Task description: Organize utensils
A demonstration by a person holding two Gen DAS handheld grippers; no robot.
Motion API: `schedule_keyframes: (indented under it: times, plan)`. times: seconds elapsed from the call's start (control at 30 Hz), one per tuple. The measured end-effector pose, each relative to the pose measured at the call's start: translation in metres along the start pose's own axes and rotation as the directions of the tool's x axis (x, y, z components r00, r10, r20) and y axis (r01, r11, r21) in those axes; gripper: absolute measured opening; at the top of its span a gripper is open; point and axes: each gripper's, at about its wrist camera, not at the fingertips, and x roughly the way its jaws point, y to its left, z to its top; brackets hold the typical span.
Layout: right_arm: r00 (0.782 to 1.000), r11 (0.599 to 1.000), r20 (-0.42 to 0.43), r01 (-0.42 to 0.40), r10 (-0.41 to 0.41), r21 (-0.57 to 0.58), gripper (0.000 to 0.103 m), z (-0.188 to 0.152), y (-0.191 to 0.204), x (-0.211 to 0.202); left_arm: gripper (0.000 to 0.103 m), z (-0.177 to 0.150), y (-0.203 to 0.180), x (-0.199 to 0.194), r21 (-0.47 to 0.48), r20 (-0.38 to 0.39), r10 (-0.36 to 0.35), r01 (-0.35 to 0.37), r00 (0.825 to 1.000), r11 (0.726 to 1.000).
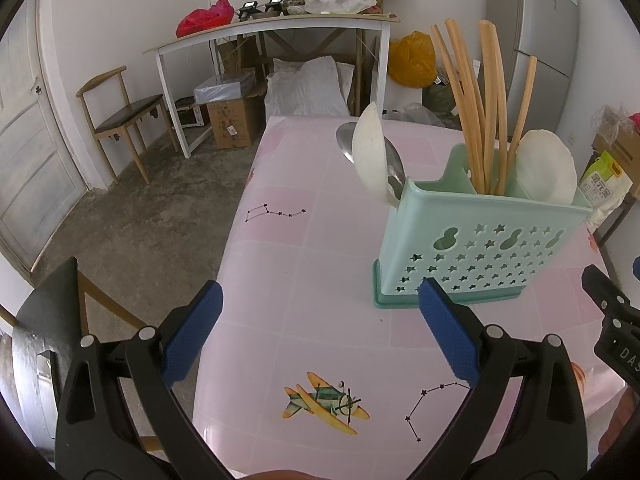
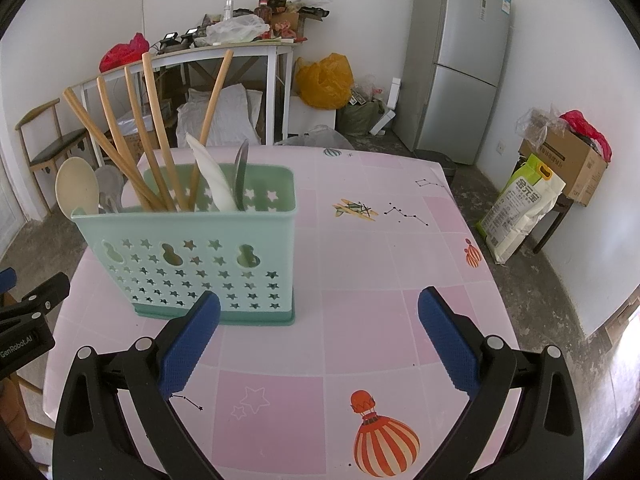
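A mint-green utensil holder (image 1: 472,236) (image 2: 200,256) with star cut-outs stands upright on the pink table. Several wooden chopsticks (image 1: 476,108) (image 2: 132,132) stick up from its middle compartment. White spoons (image 1: 370,148) (image 1: 546,168) and a metal spoon (image 1: 348,140) stand in its end compartments. In the right wrist view a cream spoon (image 2: 76,190), a white spoon (image 2: 214,178) and a metal utensil (image 2: 241,172) show. My left gripper (image 1: 320,300) is open and empty, short of the holder's left side. My right gripper (image 2: 320,308) is open and empty, in front of the holder's right side.
The pink patterned table (image 1: 304,264) (image 2: 380,264) carries only the holder. A wooden chair (image 1: 120,116) and a cluttered white side table (image 1: 272,28) stand behind. A grey fridge (image 2: 460,60), a rice bag (image 2: 520,208) and cardboard boxes (image 2: 568,160) are to the right.
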Motion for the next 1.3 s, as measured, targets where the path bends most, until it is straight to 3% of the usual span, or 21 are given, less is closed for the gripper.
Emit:
schedule_keyframes:
  times: [1.3]
  plan:
    - [1.0,1.0,0.004,0.001,-0.001,-0.008,0.096,0.0036,0.0053,-0.0014,0.094,0.0023,0.0036,-0.0001,-0.003,-0.006,-0.007,0.007,1.0,1.0]
